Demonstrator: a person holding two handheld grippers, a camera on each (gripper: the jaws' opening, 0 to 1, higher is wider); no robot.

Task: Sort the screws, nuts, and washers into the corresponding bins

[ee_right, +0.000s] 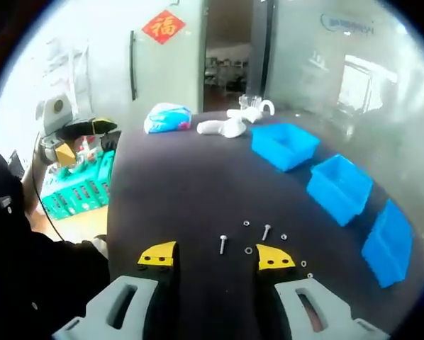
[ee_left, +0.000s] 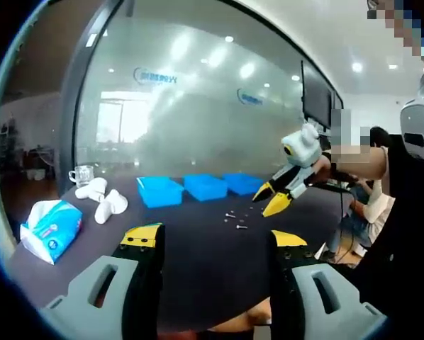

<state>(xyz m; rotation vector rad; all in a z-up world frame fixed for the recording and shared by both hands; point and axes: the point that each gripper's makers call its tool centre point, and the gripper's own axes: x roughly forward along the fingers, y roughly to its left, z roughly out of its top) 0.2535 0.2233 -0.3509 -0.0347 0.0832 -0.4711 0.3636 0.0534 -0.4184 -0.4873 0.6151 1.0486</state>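
Blue bins, three in a row, stand on the dark table [ee_left: 198,248] in the left gripper view: the near bin [ee_left: 159,191] at about 11 o'clock of centre, the middle bin [ee_left: 205,187] and the far bin [ee_left: 242,183] toward 1 o'clock. Loose hardware [ee_left: 235,219] lies just short of them, unsorted; bin interiors cannot be seen from this angle. The left gripper [ee_left: 213,241] stands with jaws wide and nothing between them, while the right gripper [ee_left: 274,199] hangs above the hardware at 3 o'clock, jaws parted, tips apparently bare. A tissue pack [ee_left: 50,228] and white objects [ee_left: 104,200] sit at 9 o'clock. In the right gripper view, the right gripper [ee_right: 216,256] is wide and unloaded, with a screw [ee_right: 222,244], a second screw [ee_right: 266,231] and small rings [ee_right: 248,250] lying between and just beyond its jaws; nuts and washers cannot be told apart. The bins [ee_right: 338,185] from 1 to 4 o'clock look bare inside, so sorting appears barely begun.
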